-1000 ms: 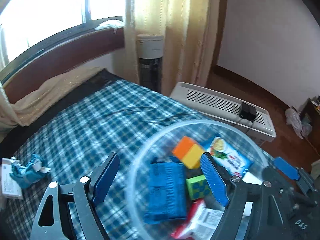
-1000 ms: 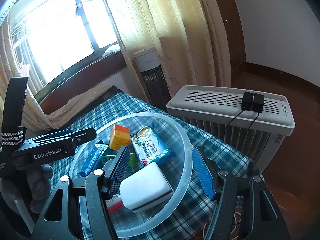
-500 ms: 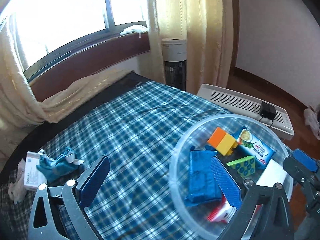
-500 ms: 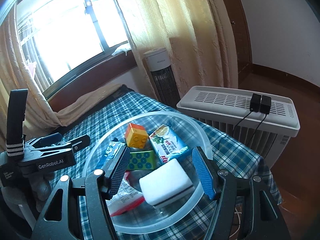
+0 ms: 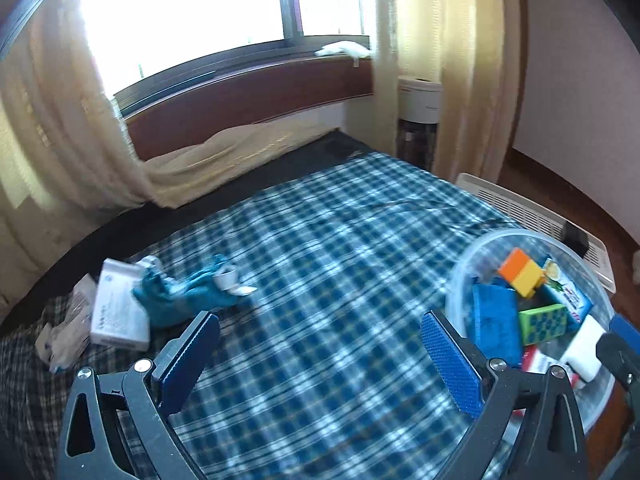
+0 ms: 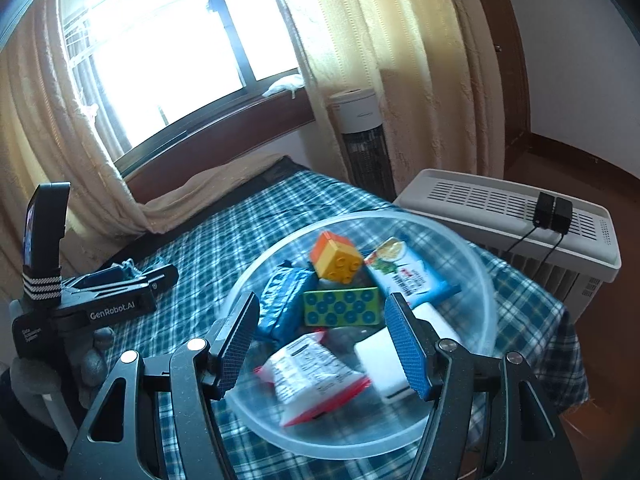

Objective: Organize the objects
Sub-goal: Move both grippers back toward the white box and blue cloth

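1. The left gripper (image 5: 320, 364) stands wide and empty over the plaid cloth (image 5: 320, 240); the teal glove (image 5: 188, 298) and white box (image 5: 118, 312) lie ahead of its left finger.
2. The right gripper (image 6: 324, 344) hangs half-open over the clear bowl (image 6: 486, 276), gripping nothing (as far as shows).
3. Risk: grabbing the limp glove may drag the touching box along.
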A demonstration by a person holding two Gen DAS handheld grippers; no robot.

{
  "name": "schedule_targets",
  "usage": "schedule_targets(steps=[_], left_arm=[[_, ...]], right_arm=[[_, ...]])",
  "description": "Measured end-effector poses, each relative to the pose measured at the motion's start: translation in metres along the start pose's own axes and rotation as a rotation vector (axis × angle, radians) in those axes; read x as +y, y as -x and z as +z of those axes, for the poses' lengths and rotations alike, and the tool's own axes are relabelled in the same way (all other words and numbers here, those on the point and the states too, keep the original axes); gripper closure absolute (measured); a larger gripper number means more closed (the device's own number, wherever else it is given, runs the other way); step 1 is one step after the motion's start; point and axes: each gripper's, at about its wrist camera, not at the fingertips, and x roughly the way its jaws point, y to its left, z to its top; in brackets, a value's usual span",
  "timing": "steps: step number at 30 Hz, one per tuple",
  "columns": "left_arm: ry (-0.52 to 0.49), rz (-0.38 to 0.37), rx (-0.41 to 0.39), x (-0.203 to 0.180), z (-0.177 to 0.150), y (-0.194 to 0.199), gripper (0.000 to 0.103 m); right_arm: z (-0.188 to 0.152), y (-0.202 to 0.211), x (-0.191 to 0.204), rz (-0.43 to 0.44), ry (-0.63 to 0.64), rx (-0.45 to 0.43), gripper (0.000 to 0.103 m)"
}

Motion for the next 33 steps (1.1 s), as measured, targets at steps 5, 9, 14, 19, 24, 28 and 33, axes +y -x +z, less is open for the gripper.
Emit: schedule_targets(steps=[5,9,14,19,24,28,33], left_arm=[[0.047,0.024,0.001,0.028,-0.006,0.003,0.001],[0.087,0.051,0.019,0.051,-0.012,0.002,0.001],[0.134,0.077,0.02,0.08,-0.018,0.004,0.001],[0.163,0.11,0.02,0.107,-0.021,0.004,0.001],[0.206,0.138,0.032,0.137,-0.028,0.0,0.001],[0.266,0.147,0.023,0.164,-0.033,0.0,0.001],[0.352,0.15,0.028,0.2,-0.035,-0.007,0.001]], right_arm=[[-0.003,-0.004,0.02,0.028,0.023,0.011,0.036],[-0.006,-0.006,0.034,0.043,0.041,0.02,0.036],[-0.009,-0.008,0.048,0.056,0.06,0.029,0.036],[-0.014,-0.011,0.063,0.07,0.077,0.041,0.036],[-0.018,-0.017,0.077,0.087,0.096,0.061,0.036],[-0.02,-0.02,0.09,0.101,0.117,0.072,0.036],[-0.021,-0.026,0.102,0.113,0.134,0.085,0.036]])
